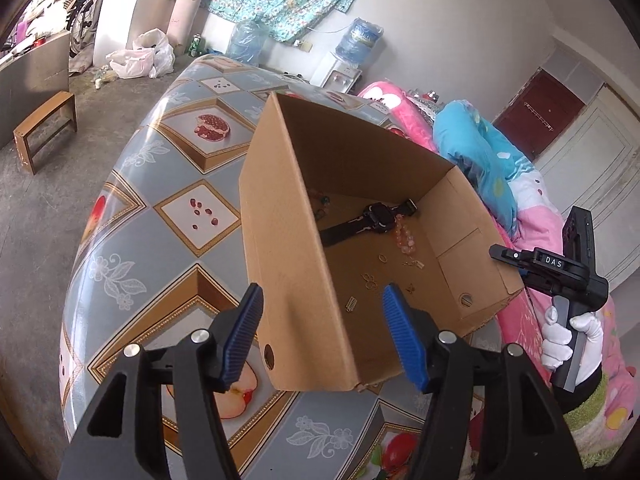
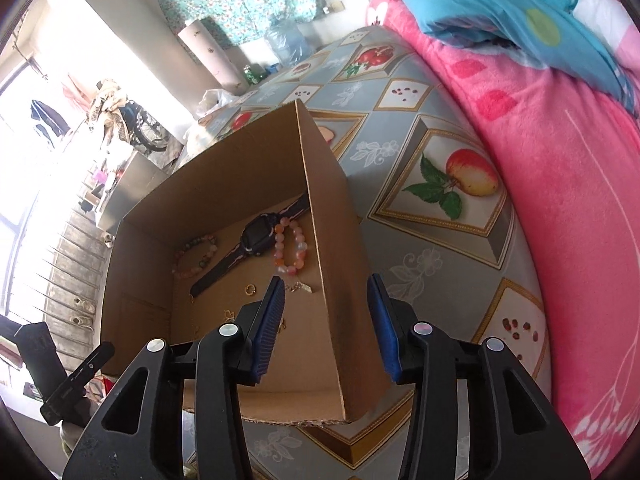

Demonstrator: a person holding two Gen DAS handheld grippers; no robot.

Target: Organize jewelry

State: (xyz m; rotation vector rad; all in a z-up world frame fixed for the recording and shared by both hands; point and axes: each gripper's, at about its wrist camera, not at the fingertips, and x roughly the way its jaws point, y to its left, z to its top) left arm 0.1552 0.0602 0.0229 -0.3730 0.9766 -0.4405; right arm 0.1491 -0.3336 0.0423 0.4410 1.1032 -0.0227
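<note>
An open cardboard box stands on the table. On its floor lie a black watch, a pink bead bracelet, a second bead bracelet, a gold ring and several small gold pieces. My left gripper is open and straddles the box's near left wall without pressing on it. My right gripper is open too, one finger inside and one outside the right wall. Neither holds anything.
The table wears a fruit-patterned cloth. A pink blanket and blue bedding lie along its right side. A white-gloved hand grips the right tool's handle. A wooden stool stands on the floor at left.
</note>
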